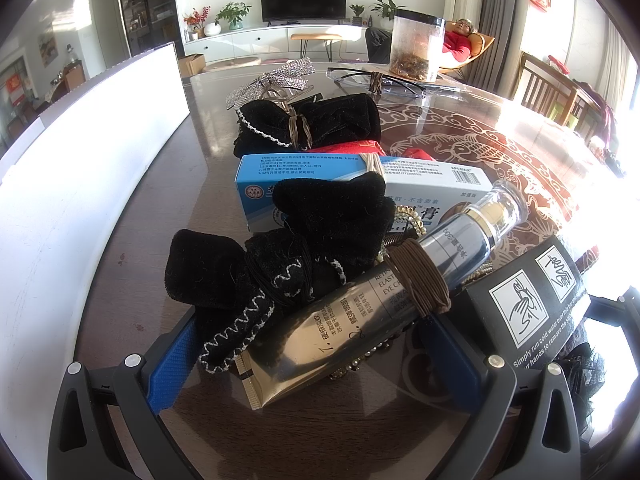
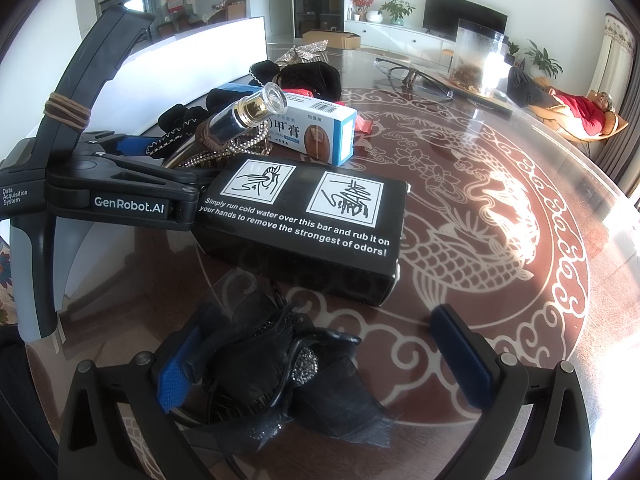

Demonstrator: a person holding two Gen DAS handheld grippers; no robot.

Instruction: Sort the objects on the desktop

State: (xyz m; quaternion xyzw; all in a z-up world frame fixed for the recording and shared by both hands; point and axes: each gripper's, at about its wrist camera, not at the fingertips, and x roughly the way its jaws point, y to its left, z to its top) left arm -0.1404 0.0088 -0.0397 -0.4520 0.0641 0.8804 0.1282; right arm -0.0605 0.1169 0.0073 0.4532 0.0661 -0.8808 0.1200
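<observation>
My left gripper is open around a pile: a gold cream tube with a brown hair tie wound on it, and a black velvet bow lying across it. Behind are a blue-white medicine box and a second black bow. A black soap box lies to the right. My right gripper is open over a black mesh hair clip that lies by its left finger. The left gripper's body shows in the right wrist view.
A white board stands along the left. Far back lie a rhinestone bow, glasses and a clear jar. The round glass table with a dragon pattern extends right. A person reclines in a chair beyond.
</observation>
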